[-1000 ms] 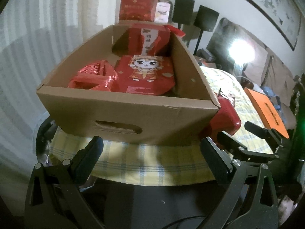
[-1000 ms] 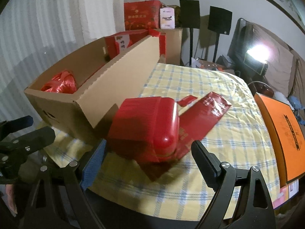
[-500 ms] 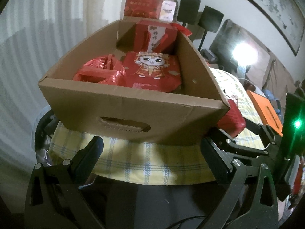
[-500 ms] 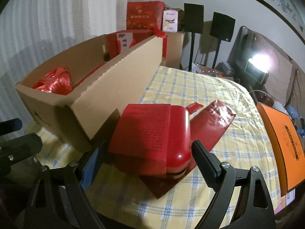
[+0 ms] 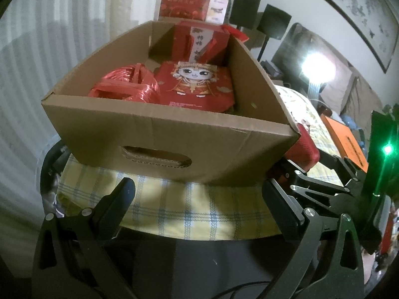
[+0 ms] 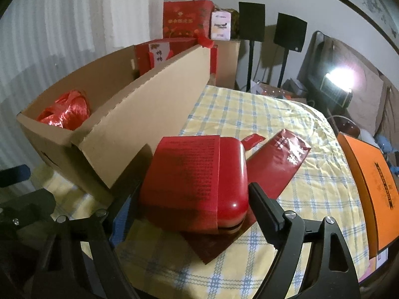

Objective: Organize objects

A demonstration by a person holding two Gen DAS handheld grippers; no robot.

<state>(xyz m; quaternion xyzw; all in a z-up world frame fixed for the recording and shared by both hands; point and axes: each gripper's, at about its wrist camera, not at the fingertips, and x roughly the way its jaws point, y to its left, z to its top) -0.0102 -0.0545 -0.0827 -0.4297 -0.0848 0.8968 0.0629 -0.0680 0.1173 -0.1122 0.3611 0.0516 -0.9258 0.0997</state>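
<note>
The right tool (image 6: 189,204) is closing around the red box (image 6: 197,184) low in the middle of the picture, its pads not pressing yet. The left tool (image 5: 199,201) is staying wide apart, empty, below the cardboard box (image 5: 159,134) on the worktop (image 6: 286,224).

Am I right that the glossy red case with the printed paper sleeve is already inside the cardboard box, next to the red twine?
Not quite. The red case sits on the checked tablecloth outside the cardboard box, as the right wrist view shows. The red twine is inside.
</note>
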